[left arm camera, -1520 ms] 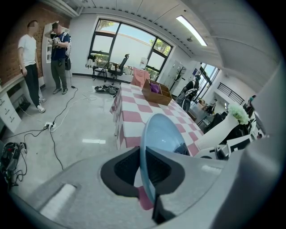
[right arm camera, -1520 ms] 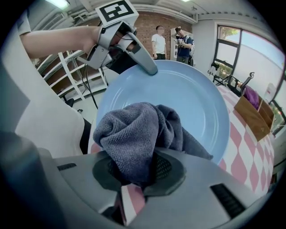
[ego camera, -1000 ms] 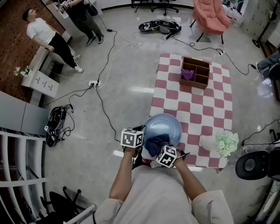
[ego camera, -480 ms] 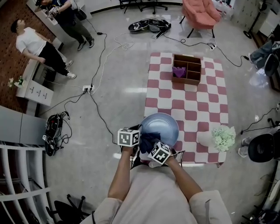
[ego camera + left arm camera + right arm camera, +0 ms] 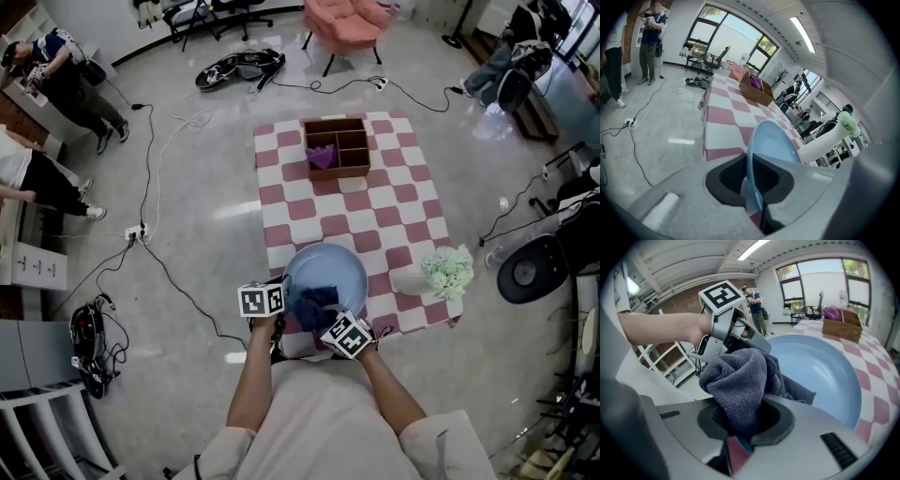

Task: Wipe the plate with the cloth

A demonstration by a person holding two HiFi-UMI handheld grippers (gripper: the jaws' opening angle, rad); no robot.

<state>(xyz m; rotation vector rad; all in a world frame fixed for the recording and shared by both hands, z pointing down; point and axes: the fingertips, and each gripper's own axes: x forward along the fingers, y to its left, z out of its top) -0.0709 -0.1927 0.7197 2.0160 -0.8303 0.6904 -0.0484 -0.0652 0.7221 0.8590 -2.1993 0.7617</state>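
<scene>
The blue plate (image 5: pixel 330 270) sits at the near edge of the red-and-white checked table (image 5: pixel 394 211), close to its near left corner, right in front of the person. The left gripper (image 5: pixel 277 302) comes at it from the left; in the left gripper view its jaws are pressed onto the plate's rim (image 5: pixel 765 140), which runs edge-on between them, so the plate is pinched by its left side. The right gripper (image 5: pixel 330 319) reaches in from the near side, and in the right gripper view its jaws clamp a bunched fold of the dark blue cloth (image 5: pixel 740 378), the rest of which drapes forward into the plate's hollow (image 5: pixel 825 369). From the head view the cloth (image 5: pixel 314 303) lies on the near half of the plate, between the two grippers. The right gripper view also shows the left gripper (image 5: pixel 726 329), with its marker cube on top, held in a hand at the plate's far rim. Farther back on the table stands a wooden divided box (image 5: pixel 337 124) with something purple (image 5: pixel 322 157) in one left compartment. A white vase of pale green flowers (image 5: pixel 446 270) stands near the table's right edge.
</scene>
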